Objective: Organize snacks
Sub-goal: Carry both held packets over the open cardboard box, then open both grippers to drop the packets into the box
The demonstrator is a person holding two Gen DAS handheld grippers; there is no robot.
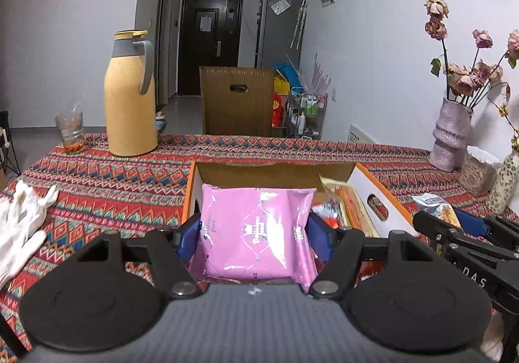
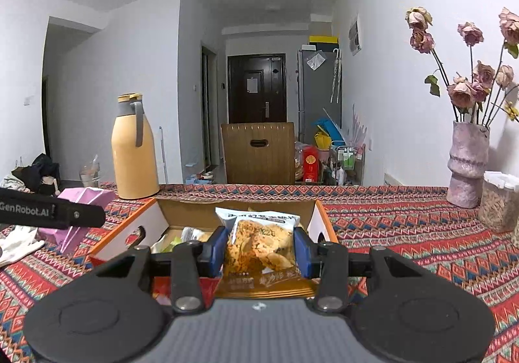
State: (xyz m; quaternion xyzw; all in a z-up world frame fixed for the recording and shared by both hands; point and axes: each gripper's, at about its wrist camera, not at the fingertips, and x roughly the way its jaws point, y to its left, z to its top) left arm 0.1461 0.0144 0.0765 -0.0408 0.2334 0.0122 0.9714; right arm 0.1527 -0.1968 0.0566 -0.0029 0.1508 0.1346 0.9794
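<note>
Above the open cardboard box (image 1: pixel 373 191) on the patterned tablecloth (image 1: pixel 107 181), each gripper carries one snack. The left gripper (image 1: pixel 254 233) is clenched on a pink packet (image 1: pixel 256 230), its blue pads pressing the packet's two side edges. The right gripper (image 2: pixel 259 247) grips a bag of crisps (image 2: pixel 259 249) the same way, pads against both sides of the clear window.

Both packs look light, soft and air-filled, with glossy film that is probably slippery. The pink packet bulges between the pads and its film creases, so it seems to yield under pressure; a hold across the width, near the middle, as now, looks safest. The crisps are likely fragile, so a hard squeeze could crush them; the sealed seams at the ends would make a firmer place to pinch.

The pink packet's long axis runs forward along the fingers, its far end over the box and its near end at the gripper body. The crisp bag lies likewise, its white top seam pointing away, toward the box's back wall, and its printed lower end nearest the camera. More snacks (image 1: pixel 343 210) already lie inside the box. A white glove (image 1: pixel 22 226) lies on the cloth to the left.
</note>
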